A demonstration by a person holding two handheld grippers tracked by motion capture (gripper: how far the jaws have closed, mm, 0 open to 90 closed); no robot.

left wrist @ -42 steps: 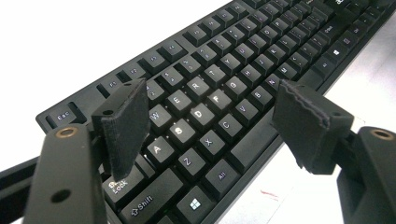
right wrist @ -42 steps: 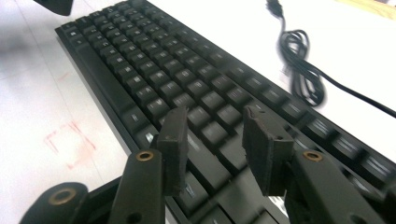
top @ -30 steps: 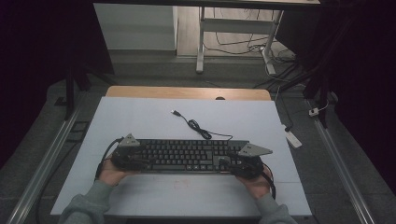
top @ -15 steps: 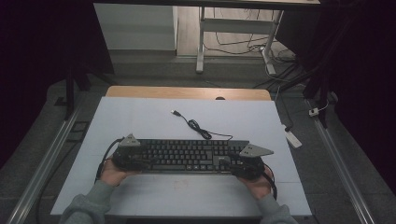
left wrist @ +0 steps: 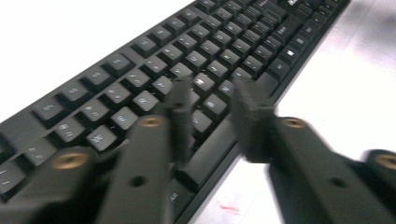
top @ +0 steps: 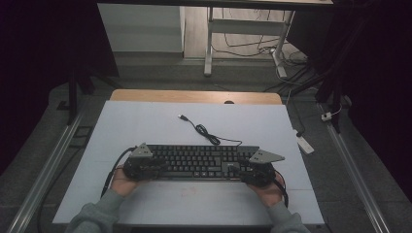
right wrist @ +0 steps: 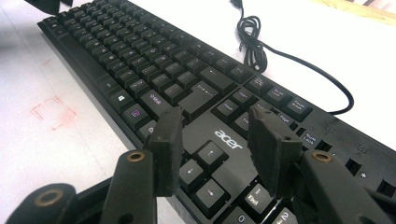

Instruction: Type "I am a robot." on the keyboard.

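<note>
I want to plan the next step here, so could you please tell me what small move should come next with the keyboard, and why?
Probably finish closing the left gripper on the keyboard. Its jaws have just been closing, yet a gap remains, with keys and the front edge under them. The right gripper hangs open over the arrow keys, so it could close afterwards.

The left gripper (left wrist: 210,100), just closing, hovers over the keyboard (left wrist: 140,74).

The keyboard (right wrist: 196,93) is matt black plastic. Under it, the bench (top: 145,126) has a smooth white surface, with bare wood at its far edge.
</note>
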